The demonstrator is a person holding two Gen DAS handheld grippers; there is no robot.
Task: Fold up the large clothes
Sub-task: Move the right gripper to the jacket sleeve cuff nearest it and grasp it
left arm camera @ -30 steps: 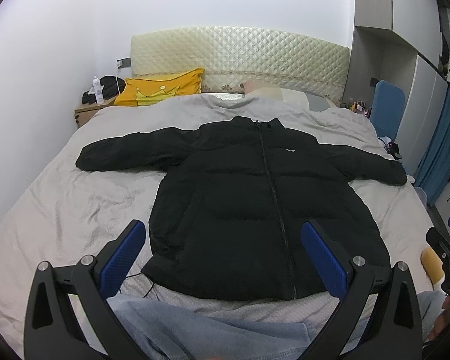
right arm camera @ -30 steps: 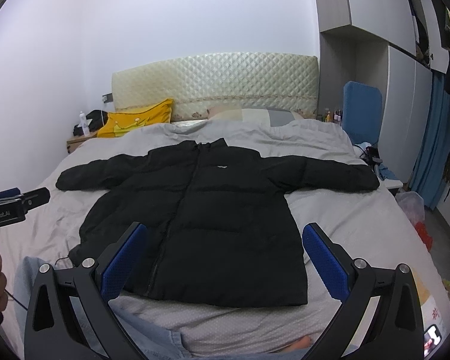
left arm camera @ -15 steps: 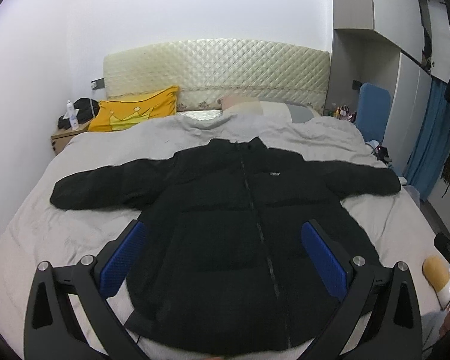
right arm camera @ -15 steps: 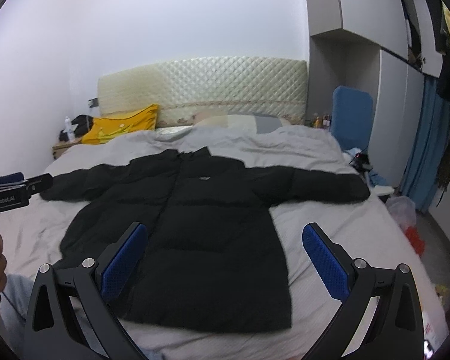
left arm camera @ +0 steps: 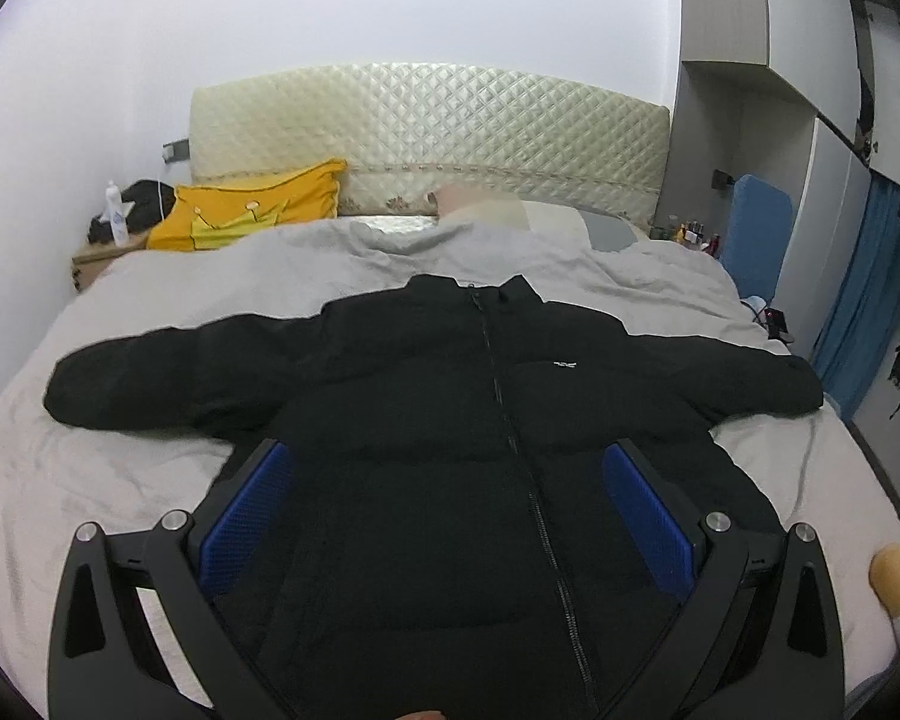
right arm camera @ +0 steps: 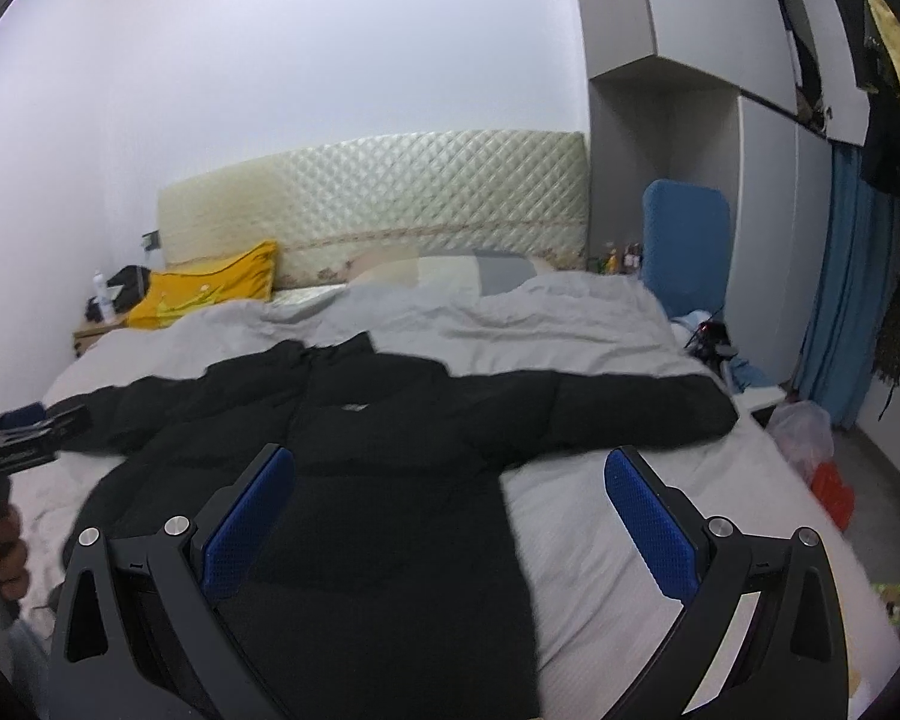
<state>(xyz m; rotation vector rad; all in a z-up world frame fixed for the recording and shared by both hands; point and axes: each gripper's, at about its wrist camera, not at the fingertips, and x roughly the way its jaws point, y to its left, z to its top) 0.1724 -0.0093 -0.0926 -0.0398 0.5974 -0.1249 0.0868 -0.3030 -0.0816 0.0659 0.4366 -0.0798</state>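
A black jacket (left arm camera: 450, 420) lies flat on the bed (left arm camera: 120, 480), front up and zipped, both sleeves stretched out sideways and its collar toward the headboard (left arm camera: 426, 120). The left gripper (left arm camera: 450, 504) hangs over the jacket's body, its blue pads (left arm camera: 246, 516) spread wide and holding nothing. The right gripper (right arm camera: 450, 510) hangs over the jacket's right side and the sheet beside it, pads also wide apart and empty. A yellow pillow (left arm camera: 246, 210) sits near the headboard
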